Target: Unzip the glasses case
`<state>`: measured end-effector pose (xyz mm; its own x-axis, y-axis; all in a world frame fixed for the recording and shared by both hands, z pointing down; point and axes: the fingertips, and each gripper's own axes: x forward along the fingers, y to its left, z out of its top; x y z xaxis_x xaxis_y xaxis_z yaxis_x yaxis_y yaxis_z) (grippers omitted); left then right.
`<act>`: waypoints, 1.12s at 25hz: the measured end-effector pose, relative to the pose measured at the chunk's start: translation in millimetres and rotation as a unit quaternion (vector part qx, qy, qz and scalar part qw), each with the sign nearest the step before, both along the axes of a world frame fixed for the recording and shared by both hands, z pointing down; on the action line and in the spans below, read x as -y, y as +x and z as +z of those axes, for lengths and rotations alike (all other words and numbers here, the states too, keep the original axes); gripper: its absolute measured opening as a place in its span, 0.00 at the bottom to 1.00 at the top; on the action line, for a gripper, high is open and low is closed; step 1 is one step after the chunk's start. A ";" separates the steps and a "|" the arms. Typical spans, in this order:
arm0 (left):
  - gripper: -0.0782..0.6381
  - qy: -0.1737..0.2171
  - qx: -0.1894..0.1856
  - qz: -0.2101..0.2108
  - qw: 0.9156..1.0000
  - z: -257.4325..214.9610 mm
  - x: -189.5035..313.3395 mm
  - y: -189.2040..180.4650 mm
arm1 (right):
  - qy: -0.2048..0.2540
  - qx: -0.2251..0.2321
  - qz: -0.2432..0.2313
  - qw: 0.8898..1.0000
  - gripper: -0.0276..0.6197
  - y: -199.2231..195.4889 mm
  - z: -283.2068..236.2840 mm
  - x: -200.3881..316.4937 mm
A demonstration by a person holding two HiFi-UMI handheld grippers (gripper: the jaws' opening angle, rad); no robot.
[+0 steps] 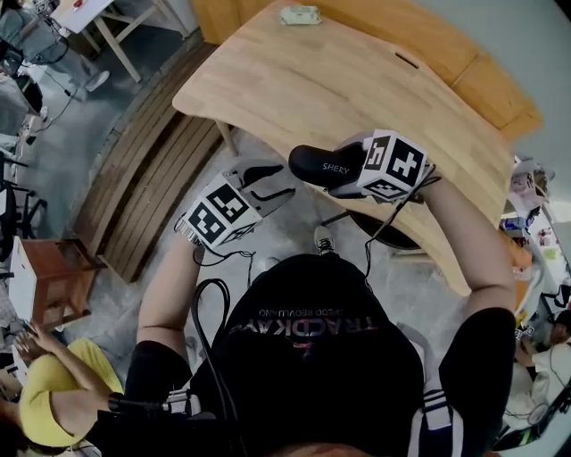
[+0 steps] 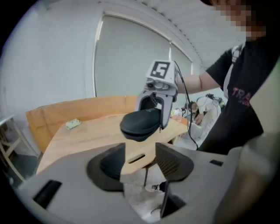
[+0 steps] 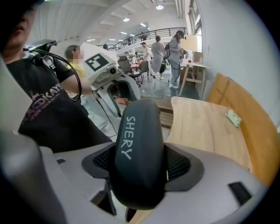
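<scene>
The black glasses case (image 1: 323,166) marked SHERY is held in the air in front of the table edge, lid closed. My right gripper (image 1: 346,175) is shut on it, its pads pressing on both long sides of the case (image 3: 139,148). My left gripper (image 1: 264,184) hovers just left of the case's free end, apart from it. In the left gripper view its jaws (image 2: 140,159) stand open with nothing between them, and the case (image 2: 140,123) hangs beyond them in the right gripper (image 2: 158,94). A small zipper pull (image 2: 160,129) shows at the case's right side.
The curved wooden table (image 1: 339,80) lies ahead with a small green object (image 1: 300,15) at its far side. A slatted wooden bench (image 1: 152,178) is to the left and a brown stool (image 1: 53,277) further left. Several people stand in the background (image 3: 159,54).
</scene>
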<state>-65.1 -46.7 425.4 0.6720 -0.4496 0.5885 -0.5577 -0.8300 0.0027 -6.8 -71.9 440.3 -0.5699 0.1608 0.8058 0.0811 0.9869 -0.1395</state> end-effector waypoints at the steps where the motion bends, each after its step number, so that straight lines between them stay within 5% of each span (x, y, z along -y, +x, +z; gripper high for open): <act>1: 0.44 -0.003 -0.025 -0.008 1.000 -6.5 3.8 -5.1 | -0.006 0.006 -0.012 1.000 0.57 1.4 -3.9 -2.3; 5: 0.57 -0.004 -0.081 0.019 0.997 -30.0 4.8 5.0 | -0.014 0.015 -0.057 0.998 0.58 2.2 -15.4 -13.5; 15: 0.57 0.019 -0.028 0.129 0.991 -31.1 -8.6 44.7 | 0.013 -0.013 -0.147 0.989 0.58 -2.2 -18.6 -36.6; 23: 0.58 0.004 -0.042 0.182 0.982 -32.1 -22.8 62.9 | 0.015 -0.002 -0.202 0.979 0.57 1.4 -20.7 -46.3; 28: 0.58 0.006 -0.053 0.180 0.982 -34.3 -23.4 62.3 | 0.011 0.007 -0.214 0.977 0.58 -0.5 -21.2 -47.7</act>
